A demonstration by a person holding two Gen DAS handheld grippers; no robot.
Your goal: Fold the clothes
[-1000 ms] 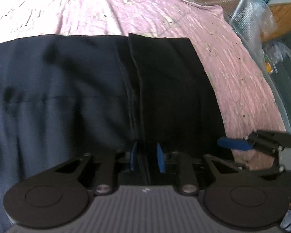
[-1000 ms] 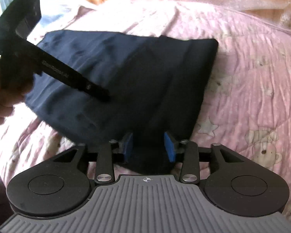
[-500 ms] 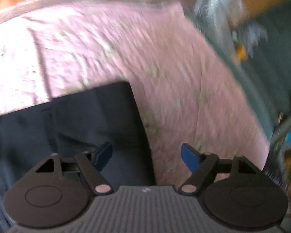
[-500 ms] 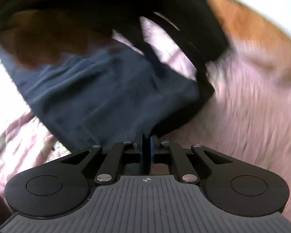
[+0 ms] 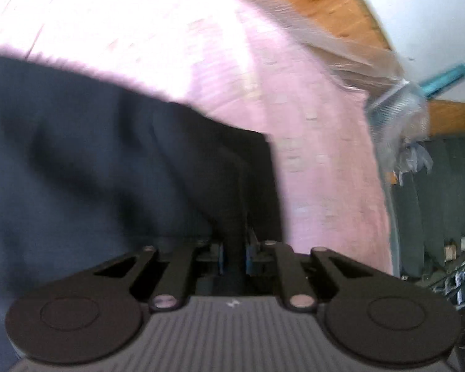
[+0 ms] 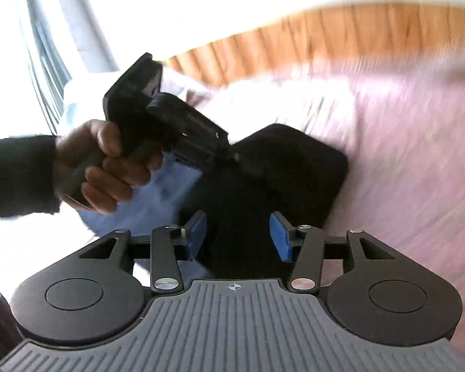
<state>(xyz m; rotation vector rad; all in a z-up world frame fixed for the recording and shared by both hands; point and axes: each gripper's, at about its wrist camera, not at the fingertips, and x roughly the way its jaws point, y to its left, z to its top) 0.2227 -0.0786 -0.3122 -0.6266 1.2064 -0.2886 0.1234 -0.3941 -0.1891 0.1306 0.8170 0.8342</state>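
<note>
A dark navy garment (image 5: 93, 170) lies on a pink quilt (image 5: 310, 124). My left gripper (image 5: 234, 257) sits at the garment's right end. Its jaws are closing, and the blue pads pinch a raised fold of the dark cloth. In the right wrist view the same garment (image 6: 279, 170) shows as a folded dark stack with a paler blue part (image 6: 158, 192) at its left. My right gripper (image 6: 238, 238) hovers over the stack's near edge. Its jaws are opening, the pads (image 6: 198, 237) stand apart, and the cloth lies below them, not pressed. A hand (image 6: 108, 167) holds the other tool from the left.
A wooden headboard (image 6: 325, 31) runs behind the quilt (image 6: 403, 155). Clear plastic wrap (image 5: 387, 93) and a teal tube (image 5: 446, 77) sit past the bed's far right corner. Dark clutter (image 5: 434, 217) fills the floor to the right. A bright window (image 6: 46, 46) is at the left.
The left gripper swung back over the garment and went from wide open to closed on a fold. The right gripper went from shut to open and lifted a little.
</note>
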